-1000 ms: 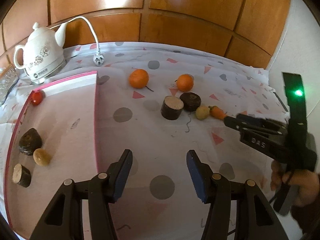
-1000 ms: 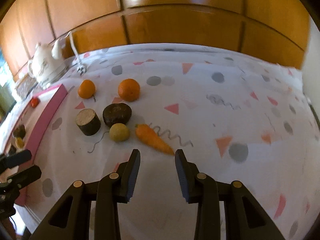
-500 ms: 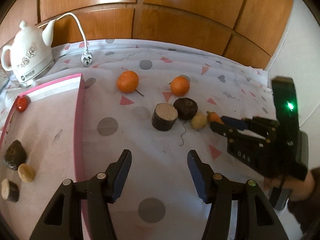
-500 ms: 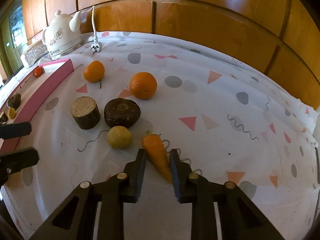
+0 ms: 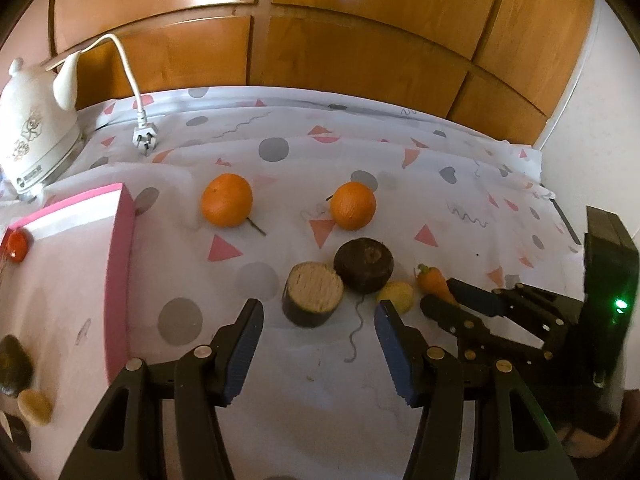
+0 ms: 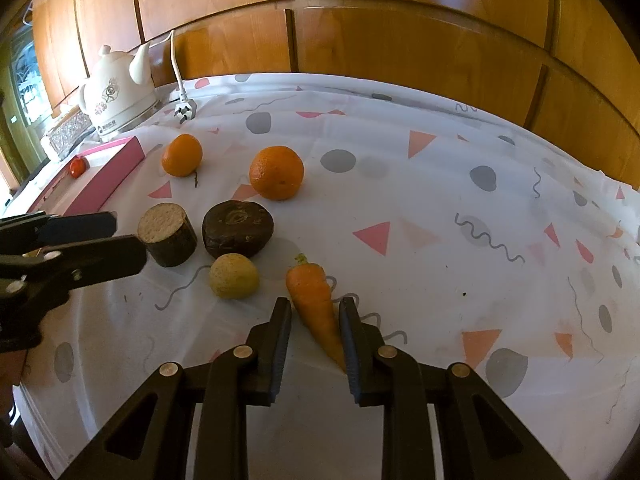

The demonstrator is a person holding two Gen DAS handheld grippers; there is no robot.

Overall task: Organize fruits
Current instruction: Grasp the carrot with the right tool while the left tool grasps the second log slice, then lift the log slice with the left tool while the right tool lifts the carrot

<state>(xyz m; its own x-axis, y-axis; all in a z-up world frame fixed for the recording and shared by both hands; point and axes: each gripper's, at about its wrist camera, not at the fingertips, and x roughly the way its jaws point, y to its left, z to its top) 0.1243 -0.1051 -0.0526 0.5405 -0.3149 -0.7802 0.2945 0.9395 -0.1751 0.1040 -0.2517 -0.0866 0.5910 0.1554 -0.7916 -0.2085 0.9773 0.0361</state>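
Observation:
A carrot (image 6: 316, 304) lies on the patterned cloth between the jaws of my right gripper (image 6: 316, 320), which have closed in around it. It also shows in the left wrist view (image 5: 434, 282). My left gripper (image 5: 318, 320) is open and empty, just short of a cut dark root with a pale face (image 5: 314, 292). A dark round root (image 5: 364, 266), a small yellow fruit (image 5: 398, 294) and two oranges (image 5: 227, 200) (image 5: 353, 205) lie nearby. A pink-rimmed tray (image 5: 120, 264) at the left holds a red tomato (image 5: 16, 243) and a few pieces.
A white electric kettle (image 5: 36, 128) stands at the back left with its cord and plug (image 5: 146, 138) on the cloth. A wooden panel wall (image 5: 320, 40) runs behind the table. The cloth's right edge (image 5: 560, 216) meets a white wall.
My right gripper moved forward over the carrot and narrowed around it. My left gripper moved right and forward, from beside the tray toward the cut root.

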